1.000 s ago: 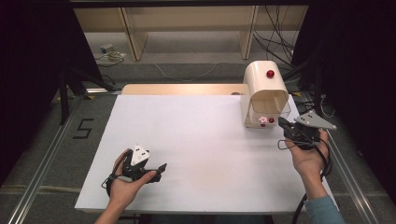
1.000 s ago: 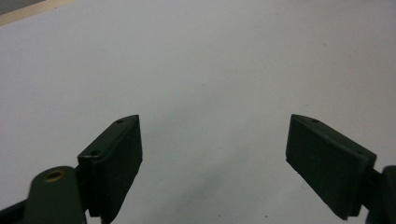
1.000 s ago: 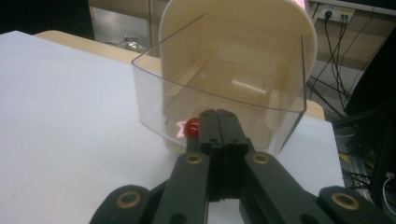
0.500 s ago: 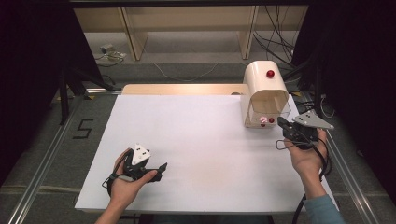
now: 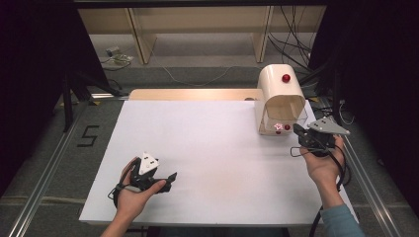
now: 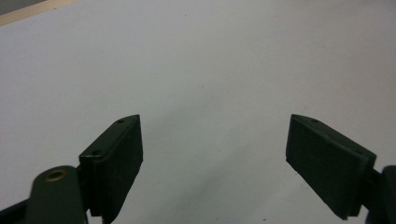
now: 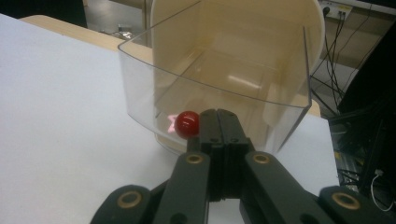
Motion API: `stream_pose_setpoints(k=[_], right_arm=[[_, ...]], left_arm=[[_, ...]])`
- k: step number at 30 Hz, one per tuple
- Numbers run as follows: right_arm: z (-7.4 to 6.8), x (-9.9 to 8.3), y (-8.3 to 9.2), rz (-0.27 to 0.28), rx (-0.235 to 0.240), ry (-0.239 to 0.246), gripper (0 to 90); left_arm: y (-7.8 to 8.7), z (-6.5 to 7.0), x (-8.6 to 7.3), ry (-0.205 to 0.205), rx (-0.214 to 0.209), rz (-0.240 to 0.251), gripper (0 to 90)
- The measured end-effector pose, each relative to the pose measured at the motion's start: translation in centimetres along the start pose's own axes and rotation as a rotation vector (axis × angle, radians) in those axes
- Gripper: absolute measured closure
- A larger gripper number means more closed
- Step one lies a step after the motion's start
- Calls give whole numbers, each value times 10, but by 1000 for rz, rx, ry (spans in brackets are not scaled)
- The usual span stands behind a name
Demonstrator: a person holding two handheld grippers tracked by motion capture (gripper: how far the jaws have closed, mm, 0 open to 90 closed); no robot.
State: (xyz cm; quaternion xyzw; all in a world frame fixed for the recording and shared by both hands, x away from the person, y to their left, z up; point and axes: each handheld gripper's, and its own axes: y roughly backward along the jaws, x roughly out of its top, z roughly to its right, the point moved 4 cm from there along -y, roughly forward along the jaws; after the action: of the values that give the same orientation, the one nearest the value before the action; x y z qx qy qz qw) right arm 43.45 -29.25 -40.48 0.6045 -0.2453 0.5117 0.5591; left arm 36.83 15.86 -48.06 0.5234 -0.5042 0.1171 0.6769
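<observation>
Right claw (image 7: 219, 122), jaws together, sat at clear drawer (image 7: 210, 100), red knob (image 7: 187, 124) at nine o'clock; likely next: open, grip knob.

The table (image 5: 212, 148) carries one cream bin (image 5: 276, 86) with one clear drawer (image 7: 219, 107), two red knobs, one on the bin's top (image 5: 286, 78) and one on the drawer (image 7: 187, 124), and two grippers, left (image 5: 170, 177) and right (image 5: 298, 129).

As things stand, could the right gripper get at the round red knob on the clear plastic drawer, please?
Probably yes: the right gripper sits just beside the round red knob, nothing between them, but its jaws are shut and would need opening first.
</observation>
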Motion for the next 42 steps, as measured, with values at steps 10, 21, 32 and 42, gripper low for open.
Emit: stream_pose_setpoints(k=[10,21,32,42], right_arm=[[3,-1,-8,-4,-8,7,900],[4,-1,-11,-5,-14,1,900],[5,0,-12,-6,-17,1,900],[6,0,-14,-8,-23,2,900]], left_arm=[[1,0,0,2,3,-1,189],[1,0,0,3,5,0,189],[1,-1,0,3,5,-1,189],[1,-1,0,3,6,-3,189]])
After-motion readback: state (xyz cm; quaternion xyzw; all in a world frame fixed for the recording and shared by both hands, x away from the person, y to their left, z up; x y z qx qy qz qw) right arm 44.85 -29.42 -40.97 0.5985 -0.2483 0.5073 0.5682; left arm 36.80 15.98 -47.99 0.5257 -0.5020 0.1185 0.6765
